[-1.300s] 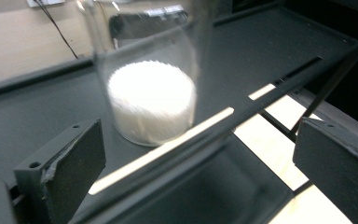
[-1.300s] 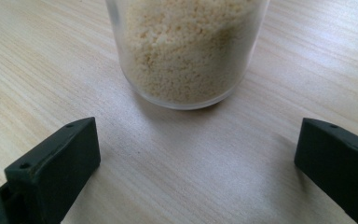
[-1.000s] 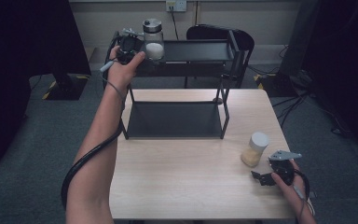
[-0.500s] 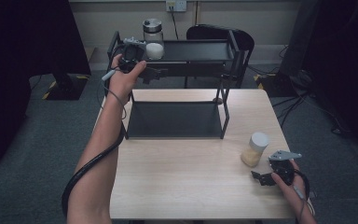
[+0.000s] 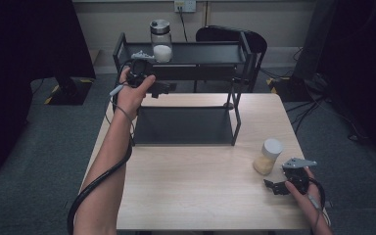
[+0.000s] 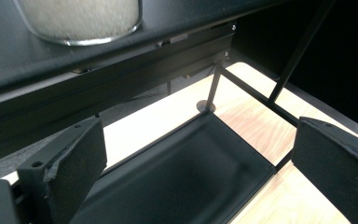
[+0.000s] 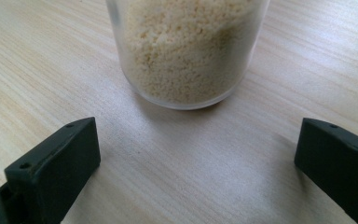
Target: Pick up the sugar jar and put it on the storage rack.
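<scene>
From above, the left gripper point(image 5: 162, 87) is held up against the front edge of the black rack point(image 5: 235, 100), below a glass jar point(image 5: 161, 40) of white grains on its top shelf. Its own view cuts that jar off at the base, jaws spread and empty over the lower tray point(image 6: 186, 177). The right gripper point(image 7: 196, 172) rests on the table point(image 5: 196, 186), jaws wide apart, just short of a plastic jar point(image 7: 186, 51) of yellowish crumbs whose lid is visible from above.

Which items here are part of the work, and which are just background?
In play: jar of white grains on the rack top shelf; jar of yellow grains on the table; left gripper; right gripper.
Background: chair; wall socket.
</scene>
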Motion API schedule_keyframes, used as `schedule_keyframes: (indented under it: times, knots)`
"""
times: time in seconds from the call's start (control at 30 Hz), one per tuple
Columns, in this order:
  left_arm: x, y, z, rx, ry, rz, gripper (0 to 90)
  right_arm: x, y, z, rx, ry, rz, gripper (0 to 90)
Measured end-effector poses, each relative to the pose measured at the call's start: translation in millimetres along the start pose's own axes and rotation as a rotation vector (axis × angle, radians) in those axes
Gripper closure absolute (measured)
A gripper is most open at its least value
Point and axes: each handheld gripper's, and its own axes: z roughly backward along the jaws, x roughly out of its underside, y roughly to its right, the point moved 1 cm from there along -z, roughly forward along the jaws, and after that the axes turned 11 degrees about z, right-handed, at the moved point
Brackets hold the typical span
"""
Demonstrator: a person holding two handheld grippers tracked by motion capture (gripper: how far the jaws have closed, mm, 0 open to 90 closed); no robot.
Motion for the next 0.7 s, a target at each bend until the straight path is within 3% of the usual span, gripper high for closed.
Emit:
schedule_keyframes:
  times: [0.7]
  knots:
    - [39.1, -12.2, -1.4, 0.011, 0.001, 0.016, 2.9, 0.0, -0.1, 0.0, 0.000, 0.000, -0.001, 0.0]
